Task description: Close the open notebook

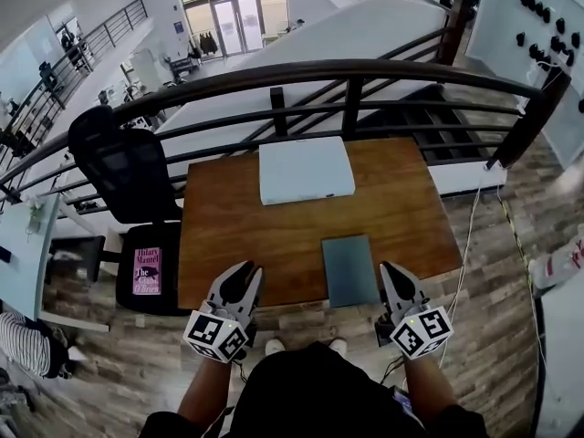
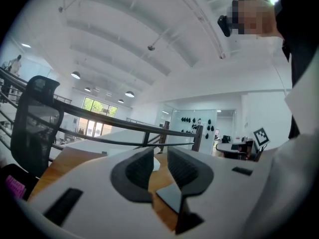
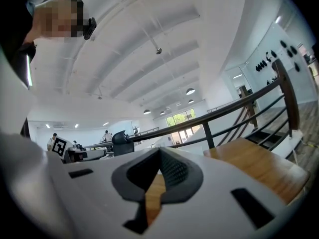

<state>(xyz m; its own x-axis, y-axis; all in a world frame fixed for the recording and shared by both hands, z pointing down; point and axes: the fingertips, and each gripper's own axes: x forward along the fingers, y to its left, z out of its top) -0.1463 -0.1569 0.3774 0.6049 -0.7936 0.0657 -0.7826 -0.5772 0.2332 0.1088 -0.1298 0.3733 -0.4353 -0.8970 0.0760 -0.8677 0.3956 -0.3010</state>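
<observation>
A grey-green notebook [image 1: 349,269] lies shut and flat on the wooden table [image 1: 228,235], near its front edge. My left gripper [image 1: 248,270] hovers at the front edge, left of the notebook, its jaws a narrow gap apart with nothing between them. In the left gripper view [image 2: 160,151] a corner of the notebook [image 2: 169,195] shows low through that gap. My right gripper [image 1: 388,265] is just right of the notebook's near corner, apart from it. In the right gripper view [image 3: 159,149] its tips meet and hold nothing.
A white flat closed case [image 1: 305,169] lies at the table's far middle. A dark railing [image 1: 347,71] runs behind the table. A black office chair [image 1: 128,172] with a pink book [image 1: 147,270] on its seat stands at the left. Cables trail on the floor at the right.
</observation>
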